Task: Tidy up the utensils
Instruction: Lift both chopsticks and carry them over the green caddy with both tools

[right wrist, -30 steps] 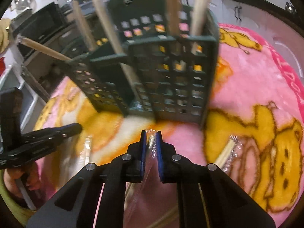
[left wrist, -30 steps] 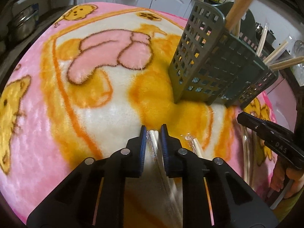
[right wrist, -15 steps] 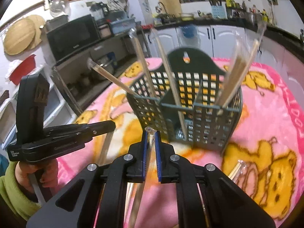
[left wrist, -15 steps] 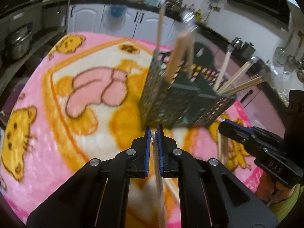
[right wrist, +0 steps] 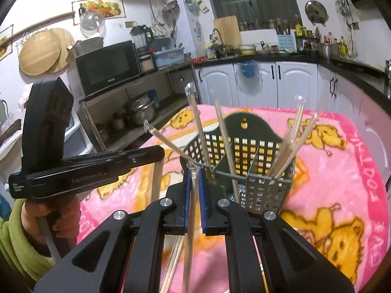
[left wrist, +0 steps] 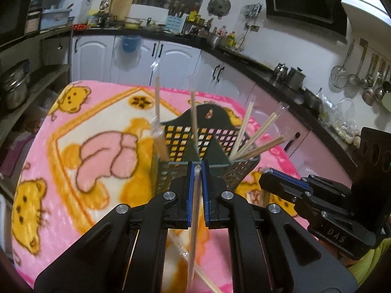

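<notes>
Wrapped chopsticks (left wrist: 195,219) are what we hold in both tongs, above a table under a pink bear-print blanket (left wrist: 102,112). Going left to right, w/ the left wrist view first: left tongs (left wrist: 197,193) are clamped on one clear-wrapped pair, its tip poking up btwn the blue pads (left wrist: 189,195). Straight ahead stands a dark slotted utensil basket (left wrist: 185,146), upright, w/ several wooden chopsticks leaning out of its compartments. A loose stick (left wrist: 202,276) lies on the blanket below the tongs. At far right we see the other tool from the side.

Right wrist view: at left, the left tongs (right wrist: 156,152) appear side-on, a wrapped stick hanging down from them. Center, right tongs (right wrist: 194,195) are pressed together on another wrapped pair (right wrist: 189,244), just in front of the basket (right wrist: 244,151). More wrapped sticks (right wrist: 298,232) lie on the blanket (right wrist: 342,171) at right.
</notes>
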Action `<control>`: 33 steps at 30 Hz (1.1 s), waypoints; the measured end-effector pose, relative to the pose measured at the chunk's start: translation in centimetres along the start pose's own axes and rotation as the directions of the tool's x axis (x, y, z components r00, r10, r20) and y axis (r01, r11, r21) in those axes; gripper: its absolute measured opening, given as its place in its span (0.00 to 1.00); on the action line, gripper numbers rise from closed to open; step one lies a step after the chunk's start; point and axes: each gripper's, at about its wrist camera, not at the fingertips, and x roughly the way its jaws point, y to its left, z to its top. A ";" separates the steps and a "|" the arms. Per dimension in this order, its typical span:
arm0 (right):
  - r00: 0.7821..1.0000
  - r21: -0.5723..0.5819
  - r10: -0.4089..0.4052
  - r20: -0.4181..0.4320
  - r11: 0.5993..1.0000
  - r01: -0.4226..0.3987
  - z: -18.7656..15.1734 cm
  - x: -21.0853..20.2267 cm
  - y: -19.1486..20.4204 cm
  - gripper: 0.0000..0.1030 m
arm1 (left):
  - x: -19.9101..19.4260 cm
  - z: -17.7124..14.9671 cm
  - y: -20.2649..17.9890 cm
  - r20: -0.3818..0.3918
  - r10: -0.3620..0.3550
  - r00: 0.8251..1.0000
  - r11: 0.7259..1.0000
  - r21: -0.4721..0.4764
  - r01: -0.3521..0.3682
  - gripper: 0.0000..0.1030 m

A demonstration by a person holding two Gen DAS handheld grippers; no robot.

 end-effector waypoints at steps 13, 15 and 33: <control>0.996 -0.011 -0.023 0.092 1.000 0.024 1.7 -2.3 -0.4 0.06 | -1.4 2.9 -1.9 0.079 -0.033 0.996 0.999 0.027 0.031 0.03; 0.994 -0.015 -0.024 0.106 1.000 0.026 2.1 -2.6 -0.4 0.06 | -1.6 3.4 -2.4 0.091 -0.040 0.995 0.999 0.039 0.036 0.03; 0.962 -0.046 -0.060 0.265 0.996 0.074 6.6 -6.1 -0.7 0.06 | -3.8 7.7 -5.1 0.203 -0.071 0.977 0.993 0.109 0.049 0.03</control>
